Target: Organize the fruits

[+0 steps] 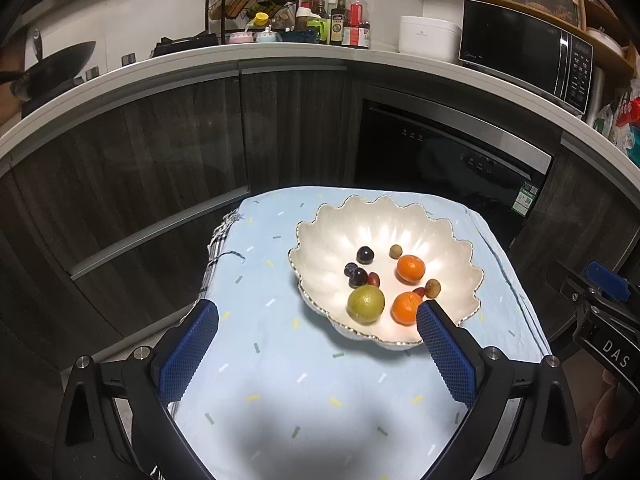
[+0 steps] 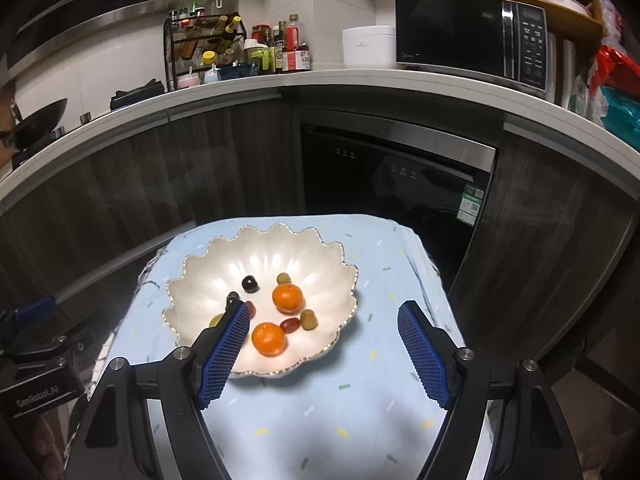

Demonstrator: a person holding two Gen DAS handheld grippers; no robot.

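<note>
Fruits all gathered in scalloped white bowl (image 1: pixel 440 236) on pale blue cloth (image 1: pixel 272 360), right of centre and toward far end of small table. Inside: two oranges, one near (image 1: pixel 405 308), one farther (image 1: pixel 410 269); green round fruit (image 1: pixel 365 303) at near left; dark plum (image 1: pixel 365 255) toward far left; second dark plum (image 1: pixel 358 277) with small blue-black berry (image 1: pixel 350 268) just beside; red grape-like fruit (image 1: pixel 374 279) touching that pair; two tan longan-like fruits, far (image 1: pixel 395 251) and right (image 1: pixel 432 288).

From right wrist view, green fruit mostly hidden behind left finger, berry and second plum barely made out. Small red fruit (image 2: pixel 289 324) clear there, half covered by finger tip in left wrist view.

Left gripper (image 1: pixel 318 314) angled down toward bowl, blue pads spread wide, nothing between them. Right gripper (image 2: pixel 324 314) likewise tilted down, fingers wide apart and empty, its left pad (image 2: pixel 226 346) overlapping bowl's near rim in picture; contact impossible to tell. Right gripper's body cut off at right edge of left wrist view
</note>
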